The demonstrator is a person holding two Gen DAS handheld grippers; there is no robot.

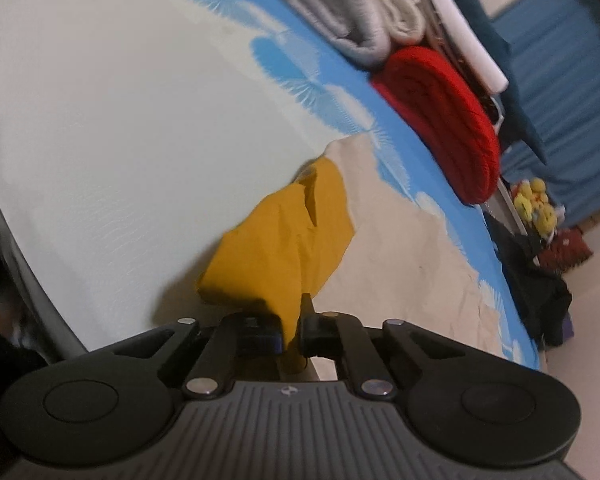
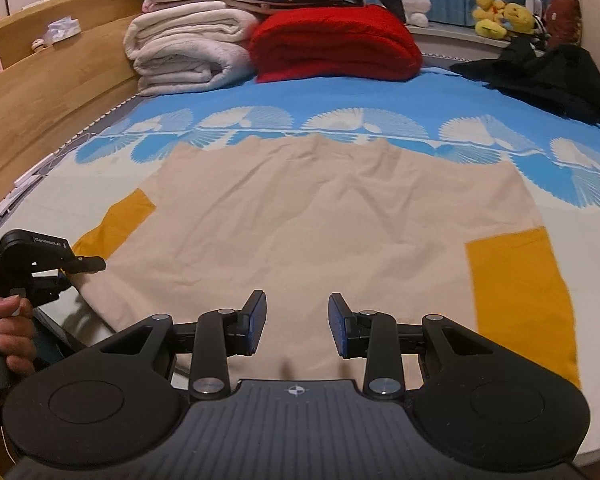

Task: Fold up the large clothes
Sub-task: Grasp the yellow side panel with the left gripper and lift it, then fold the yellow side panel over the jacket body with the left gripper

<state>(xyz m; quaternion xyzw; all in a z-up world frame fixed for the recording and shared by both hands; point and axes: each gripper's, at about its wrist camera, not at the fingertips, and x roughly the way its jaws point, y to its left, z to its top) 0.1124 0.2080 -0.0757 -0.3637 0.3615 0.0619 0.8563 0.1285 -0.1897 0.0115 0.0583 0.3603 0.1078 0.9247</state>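
A large beige shirt (image 2: 320, 208) with mustard-yellow sleeves lies flat on the bed. In the left wrist view my left gripper (image 1: 291, 320) is shut on the left yellow sleeve (image 1: 284, 232), which is bunched and lifted off the sheet. The right wrist view shows that same gripper (image 2: 92, 264) at the shirt's left edge, held by a hand (image 2: 12, 332). My right gripper (image 2: 298, 316) is open over the near hem of the shirt, with nothing between its pads. The right yellow sleeve (image 2: 520, 288) lies flat to its right.
The bed has a blue and white patterned sheet (image 2: 340, 96). At its far end are folded white blankets (image 2: 188, 52) and a red blanket (image 2: 336, 44). A black garment (image 2: 548, 76) lies at the far right, below plush toys (image 2: 500, 16). A wooden board (image 2: 52, 92) runs along the left.
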